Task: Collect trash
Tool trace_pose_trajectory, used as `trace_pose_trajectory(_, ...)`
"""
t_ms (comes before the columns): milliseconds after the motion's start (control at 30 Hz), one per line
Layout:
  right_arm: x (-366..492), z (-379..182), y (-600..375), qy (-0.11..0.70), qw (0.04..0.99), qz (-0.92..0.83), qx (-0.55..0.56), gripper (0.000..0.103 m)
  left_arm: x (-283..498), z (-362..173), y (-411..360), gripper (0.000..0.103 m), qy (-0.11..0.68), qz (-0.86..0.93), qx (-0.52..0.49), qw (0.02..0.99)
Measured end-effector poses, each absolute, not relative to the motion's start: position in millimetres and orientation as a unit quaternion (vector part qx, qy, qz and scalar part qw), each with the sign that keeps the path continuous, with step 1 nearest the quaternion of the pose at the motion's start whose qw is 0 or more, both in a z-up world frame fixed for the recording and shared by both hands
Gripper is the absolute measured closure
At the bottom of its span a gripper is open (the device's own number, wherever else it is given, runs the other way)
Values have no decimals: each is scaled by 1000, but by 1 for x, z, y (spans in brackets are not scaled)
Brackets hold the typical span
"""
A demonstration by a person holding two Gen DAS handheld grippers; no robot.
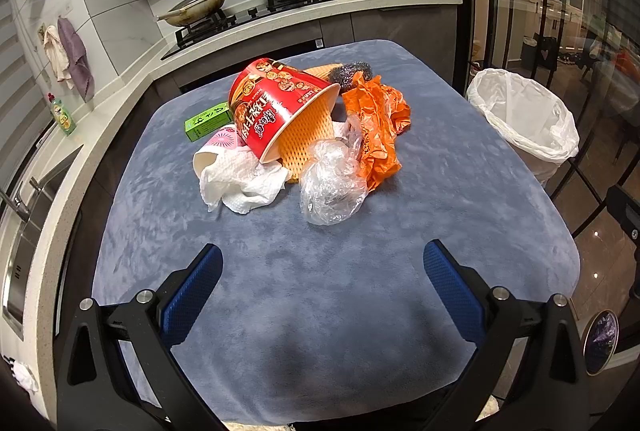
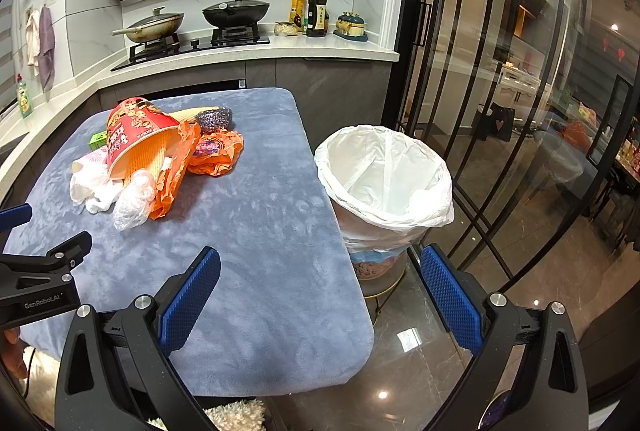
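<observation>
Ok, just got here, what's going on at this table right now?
A person holds two grippers, both open and empty. The left gripper faces a trash pile on the blue table cover: a tipped noodle cup, paper towel, clear plastic bag and orange wrapper. Nothing is picked up yet. The right gripper hangs between table and lined bin.

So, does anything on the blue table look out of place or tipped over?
Yes. The red noodle cup lies tipped on its side atop a heap of litter: crumpled white tissue, a clear plastic bag, and an orange wrapper. The lined bin beside the table stands upright.
</observation>
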State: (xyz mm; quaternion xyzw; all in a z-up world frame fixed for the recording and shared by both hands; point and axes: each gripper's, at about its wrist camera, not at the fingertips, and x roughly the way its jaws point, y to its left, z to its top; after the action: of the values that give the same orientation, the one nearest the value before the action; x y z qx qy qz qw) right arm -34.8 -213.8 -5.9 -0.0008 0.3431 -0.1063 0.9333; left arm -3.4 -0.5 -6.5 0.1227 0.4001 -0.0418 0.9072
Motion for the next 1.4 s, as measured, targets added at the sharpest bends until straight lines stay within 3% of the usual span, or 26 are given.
trace_pose_trajectory(867, -25, -7, -209, 342, 934, -102, 6, 7, 10, -7, 15, 7, 406, -41, 94, 908)
trace_pose_trajectory(1300, 44, -18, -166, 338, 939, -61, 21, 7, 66, -27, 74, 7, 422, -4, 51, 905)
trace_pose_trajectory(1400, 64, -22, -151, 336, 940, -48, 19, 12, 80, -33, 88, 7, 421, 7, 46, 906)
